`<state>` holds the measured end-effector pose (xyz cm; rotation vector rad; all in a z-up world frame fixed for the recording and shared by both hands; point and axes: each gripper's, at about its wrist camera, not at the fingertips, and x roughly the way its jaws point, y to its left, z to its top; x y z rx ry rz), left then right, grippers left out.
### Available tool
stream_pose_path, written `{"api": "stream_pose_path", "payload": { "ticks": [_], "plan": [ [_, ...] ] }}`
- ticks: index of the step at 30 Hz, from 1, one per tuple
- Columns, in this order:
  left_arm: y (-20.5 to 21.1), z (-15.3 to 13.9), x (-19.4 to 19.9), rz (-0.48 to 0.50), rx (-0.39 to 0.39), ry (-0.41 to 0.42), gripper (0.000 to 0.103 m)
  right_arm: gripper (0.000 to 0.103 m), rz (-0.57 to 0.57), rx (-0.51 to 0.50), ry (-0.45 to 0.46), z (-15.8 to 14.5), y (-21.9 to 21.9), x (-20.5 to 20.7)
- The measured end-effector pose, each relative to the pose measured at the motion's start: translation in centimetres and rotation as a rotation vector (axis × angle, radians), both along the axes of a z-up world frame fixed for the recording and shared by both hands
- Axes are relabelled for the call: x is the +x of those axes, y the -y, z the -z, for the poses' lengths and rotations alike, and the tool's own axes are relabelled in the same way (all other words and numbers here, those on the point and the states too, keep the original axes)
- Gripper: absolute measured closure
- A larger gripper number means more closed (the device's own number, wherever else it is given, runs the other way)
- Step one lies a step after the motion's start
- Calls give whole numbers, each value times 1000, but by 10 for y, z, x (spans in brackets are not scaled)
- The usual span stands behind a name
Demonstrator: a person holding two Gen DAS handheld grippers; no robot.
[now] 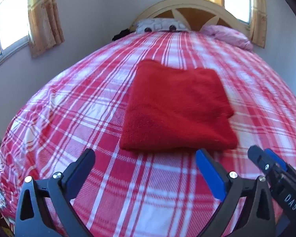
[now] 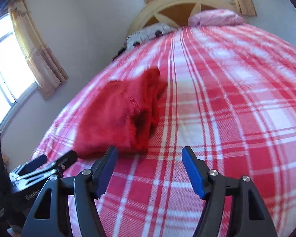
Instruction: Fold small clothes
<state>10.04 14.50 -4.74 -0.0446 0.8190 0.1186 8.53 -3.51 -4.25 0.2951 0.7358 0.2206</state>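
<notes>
I have the left claw held low over the bed, pointing toward the headboard, its two fingers spread wide apart with nothing between them. Just ahead of its tips lies the red fleece garment, folded into a flat, roughly square packet on the red-and-white plaid bedspread; the near folded edge sits just beyond the fingertips, not touching them. Only the right finger's blue pad shows its colour clearly from this side.

The right claw sits beside the left one, just to its right, also low and angled across the bedspread. Its fingers are apart too and grip nothing. From the right wrist view the garment lies ahead and to the left, its open layered side facing this camera, with the left finger's tip near the garment's near corner; I cannot tell whether they touch. The left claw shows at the lower left of that view, and the right claw at the lower right edge of the left wrist view.

A pink pillow and a patterned white pillow rest against the headboard.
</notes>
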Motion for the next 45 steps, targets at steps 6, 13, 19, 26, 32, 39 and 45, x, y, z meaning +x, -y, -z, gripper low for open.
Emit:
{"api": "stream_pose_path", "payload": {
  "ticks": [6, 13, 19, 26, 32, 39, 45],
  "plan": [
    [-3, -38, -38, 19, -45, 50, 0, 29, 3, 27, 146, -70, -1, -51],
    [-1, -88, -77, 29, -17, 168, 0, 22, 37, 9, 327, -138, -1, -111],
    [2, -113, -102, 37, -18, 236, 0, 12, 95, -103, 491, -168, -11, -154],
    [11, -107, -108, 16, 56, 266, 0, 12, 150, -159, 499, -158, -14, -163],
    [11, -109, -113, -8, 57, 291, 0, 12, 190, -136, 461, -150, -5, -161],
    [16, -111, -118, -21, 104, 308, 0, 12, 188, -137, 455, -148, -4, -161],
    [21, -113, -121, -28, 128, 317, 0, 12, 182, -140, 446, -144, -4, -160]
  ]
}}
